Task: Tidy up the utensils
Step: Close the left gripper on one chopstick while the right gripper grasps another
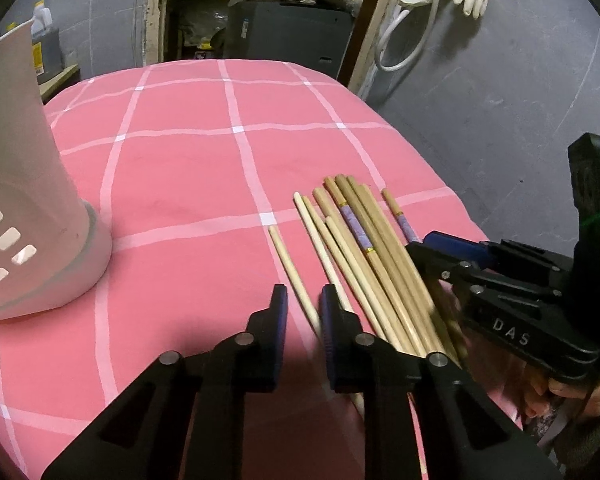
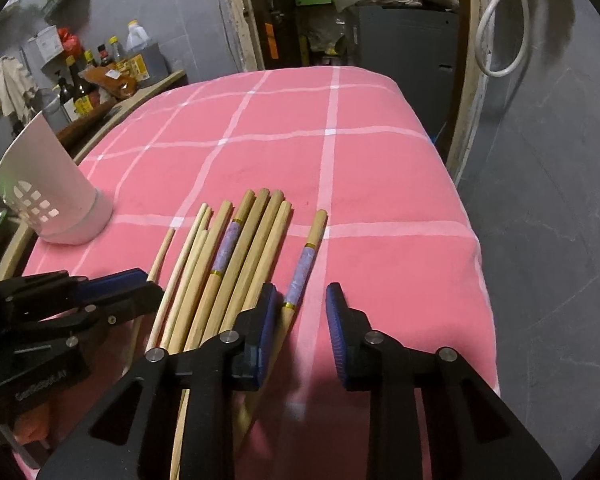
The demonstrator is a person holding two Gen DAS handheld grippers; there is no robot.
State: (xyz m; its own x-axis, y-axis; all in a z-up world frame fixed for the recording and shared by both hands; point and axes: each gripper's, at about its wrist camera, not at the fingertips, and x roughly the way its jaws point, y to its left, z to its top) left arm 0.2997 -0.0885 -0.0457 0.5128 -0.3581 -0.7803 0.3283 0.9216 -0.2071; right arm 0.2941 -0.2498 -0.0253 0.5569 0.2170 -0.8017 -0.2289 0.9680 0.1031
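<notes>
Surface: a table (image 1: pixel 188 168) is covered by a pink cloth (image 2: pixel 372 184) crossed by white grid lines.
Cloth edge: the cloth is seen draped over the far and right sides of the table.
Holder: a white utensil holder (image 1: pixel 28 184) with cut-out slots is stood on the cloth at the left side.
Chopsticks: a loose bunch of wooden chopsticks (image 2: pixel 236 256) is laid flat on the cloth, right of the holder and well apart from it.
Separated sticks: one pale chopstick (image 1: pixel 290 270) is laid just left of the bunch; one purple-banded chopstick (image 2: pixel 306 264) is laid just right of it.
</notes>
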